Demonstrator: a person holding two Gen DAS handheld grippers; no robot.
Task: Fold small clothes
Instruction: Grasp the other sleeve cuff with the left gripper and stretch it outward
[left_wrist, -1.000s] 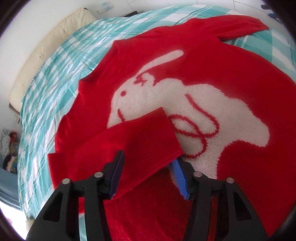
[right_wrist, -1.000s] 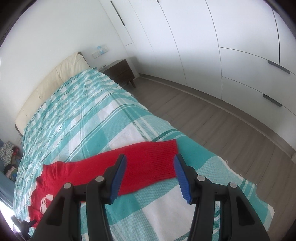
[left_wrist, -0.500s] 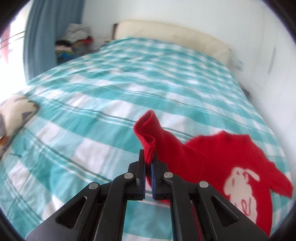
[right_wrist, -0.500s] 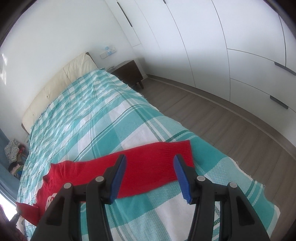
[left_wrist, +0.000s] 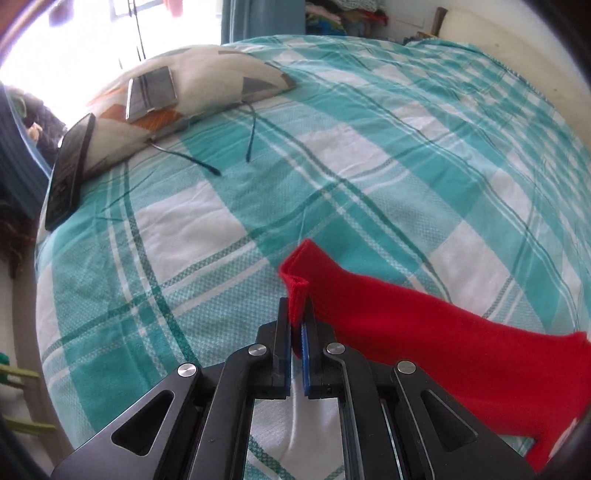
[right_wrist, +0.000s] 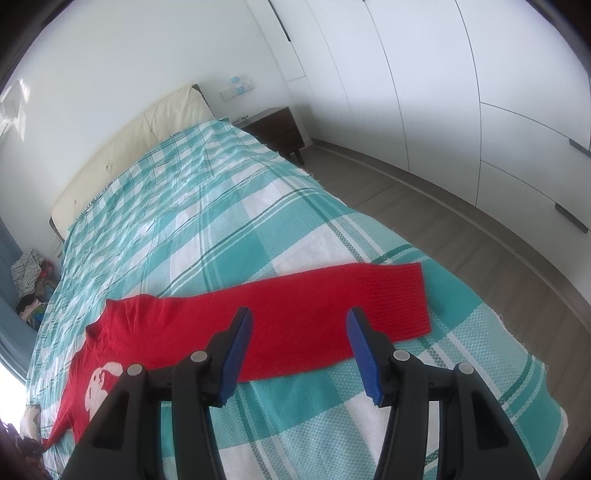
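Left wrist view: the left gripper (left_wrist: 295, 325) is clamped on the cuff end of one sleeve (left_wrist: 424, 332) of a red knitted sweater with a white rabbit motif (right_wrist: 155, 347), the cuff standing up folded between the blue pads (left_wrist: 305, 349). From the pinch point the sleeve runs away to the right and down toward the frame edge, lifted off the teal-and-white checked bedspread (left_wrist: 332, 166). Beyond it, at the far left corner of the bed, a patterned cushion (left_wrist: 207, 85) carries a dark phone (left_wrist: 68, 170) and a second flat device.

In the right wrist view, the right gripper (right_wrist: 299, 350) hovers with its jaws wide apart and holding nothing, directly over the other sleeve (right_wrist: 332, 317). That sleeve lies flat on the bedspread with its long axis crossing the gripper's line of sight, ribbed cuff to the right, shoulder and body to the left. The sweater's body sits low and left in this view, rabbit motif face up.

The coming move likely turns on this: the right gripper is much the nearer to the flat sleeve, but is above its middle, and the cuff lies off to its right.
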